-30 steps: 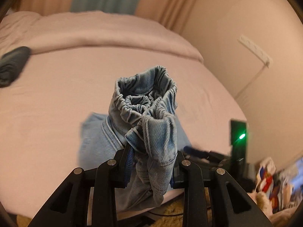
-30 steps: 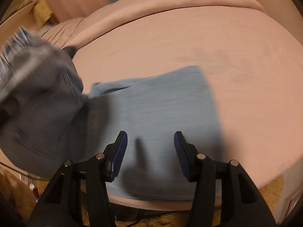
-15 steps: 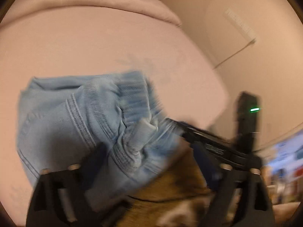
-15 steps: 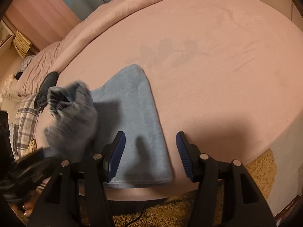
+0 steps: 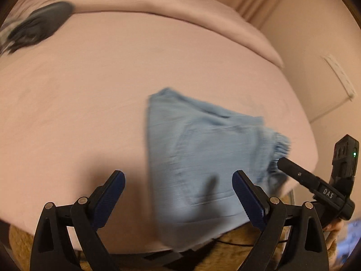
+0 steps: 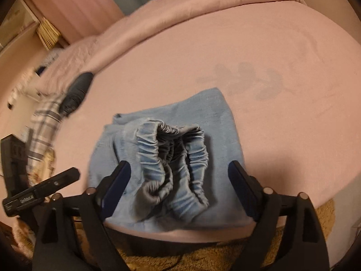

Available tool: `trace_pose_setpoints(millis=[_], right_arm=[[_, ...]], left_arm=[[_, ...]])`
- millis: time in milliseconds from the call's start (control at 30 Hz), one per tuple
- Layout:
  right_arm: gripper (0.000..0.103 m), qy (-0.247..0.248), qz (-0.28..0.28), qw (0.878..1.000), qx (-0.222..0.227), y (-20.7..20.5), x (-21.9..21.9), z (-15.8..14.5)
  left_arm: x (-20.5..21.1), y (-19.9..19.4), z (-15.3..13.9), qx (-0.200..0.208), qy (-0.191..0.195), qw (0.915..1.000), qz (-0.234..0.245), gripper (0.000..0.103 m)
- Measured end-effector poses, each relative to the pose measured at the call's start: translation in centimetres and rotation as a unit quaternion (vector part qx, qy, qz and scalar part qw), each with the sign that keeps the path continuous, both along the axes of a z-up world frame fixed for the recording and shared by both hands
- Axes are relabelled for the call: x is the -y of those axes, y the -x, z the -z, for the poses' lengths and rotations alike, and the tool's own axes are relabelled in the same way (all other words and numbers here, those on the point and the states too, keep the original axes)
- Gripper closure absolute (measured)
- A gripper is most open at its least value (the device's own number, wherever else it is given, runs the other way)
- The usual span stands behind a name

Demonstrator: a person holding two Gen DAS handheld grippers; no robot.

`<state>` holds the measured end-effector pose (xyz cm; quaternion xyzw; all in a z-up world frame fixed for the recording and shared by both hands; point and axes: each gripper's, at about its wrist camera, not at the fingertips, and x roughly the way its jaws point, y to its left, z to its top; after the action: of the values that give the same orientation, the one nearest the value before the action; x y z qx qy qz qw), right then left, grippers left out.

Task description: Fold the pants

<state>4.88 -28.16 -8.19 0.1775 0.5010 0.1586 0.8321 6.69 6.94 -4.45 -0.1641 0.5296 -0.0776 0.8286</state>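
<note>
Left gripper (image 5: 178, 189) has released the pants (image 6: 171, 155) (both grippers gape).

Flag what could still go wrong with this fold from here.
The pants lie at the near edge of the bed, slightly overhanging it, so a nudge could drag them off. The elastic waistband sits bunched and open on top, so the fold may spring loose. Both the left gripper and the right gripper are open, holding nothing down.
</note>
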Motion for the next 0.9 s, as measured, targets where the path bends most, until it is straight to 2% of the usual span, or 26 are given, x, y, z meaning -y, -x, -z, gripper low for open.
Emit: trace_pose_setpoints(millis=[67, 100, 133, 167, 200, 300, 467, 533, 600, 700, 767, 833, 900], right_arm=[[0.014, -0.004, -0.015, 1.0, -0.025, -1.2, -1.1, 1.6], [0.017, -0.014, -0.023, 0.999, -0.035, -1.7, -1.5, 2.2], [0.024, -0.032, -0.035, 0.998, -0.046, -2.1, -2.0, 3.0], [0.035, -0.051, -0.046, 0.996, -0.055, -2.4, -2.4, 3.7], [0.046, -0.05, -0.045, 0.996, -0.055, -2.6, -2.8, 3.9], [0.063, -0.041, -0.049, 0.997, -0.038, -2.6, -3.2, 3.0], [0.067, -0.043, -0.027, 0.997, 0.06, -1.3, -1.4, -3.2], [0.066, -0.029, -0.017, 0.996, 0.077, -1.0, -0.2, -4.5], [0.065, -0.02, -0.002, 0.999, 0.048, -1.5, 0.4, -3.0], [0.063, 0.019, 0.012, 1.0, -0.014, -2.2, 0.6, 1.3], [0.061, 0.023, 0.02, 0.999, -0.029, -2.4, 1.0, 3.8], [0.061, 0.009, 0.026, 0.999, -0.027, -2.3, 1.1, 3.8], [0.056, 0.022, 0.021, 0.999, -0.03, -2.4, 0.9, 3.3]], left_arm=[[-0.5, 0.7, 1.3, -0.012, 0.003, 0.9999, -0.008, 0.008], [-0.8, 0.8, 1.7, -0.018, 0.003, 0.9998, -0.012, 0.008], [-0.9, 1.1, 2.2, -0.021, 0.002, 0.9997, -0.014, 0.008], [-1.0, 1.4, 2.4, -0.024, 0.002, 0.9996, -0.016, 0.008], [-1.1, 1.5, 2.6, -0.027, 0.004, 0.9995, -0.018, 0.008], [-1.1, 1.9, 2.2, -0.027, 0.018, 0.9993, -0.017, 0.008], [-1.3, 1.8, 1.5, -0.017, 0.039, 0.9991, -0.01, 0.008], [-1.0, 1.6, 1.8, -0.02, 0.034, 0.9992, -0.007, 0.008], [-0.2, 1.3, 2.5, -0.026, 0.018, 0.9995, 0.0, 0.008], [1.0, 0.9, 3.9, -0.044, -0.011, 0.9988, 0.015, 0.021], [1.6, 0.7, 4.5, -0.044, -0.026, 0.9986, 0.013, 0.022], [2.0, 0.8, 4.3, -0.035, -0.041, 0.9984, 0.016, 0.022], [2.0, 0.8, 4.4, -0.038, -0.044, 0.9982, 0.015, 0.023]])
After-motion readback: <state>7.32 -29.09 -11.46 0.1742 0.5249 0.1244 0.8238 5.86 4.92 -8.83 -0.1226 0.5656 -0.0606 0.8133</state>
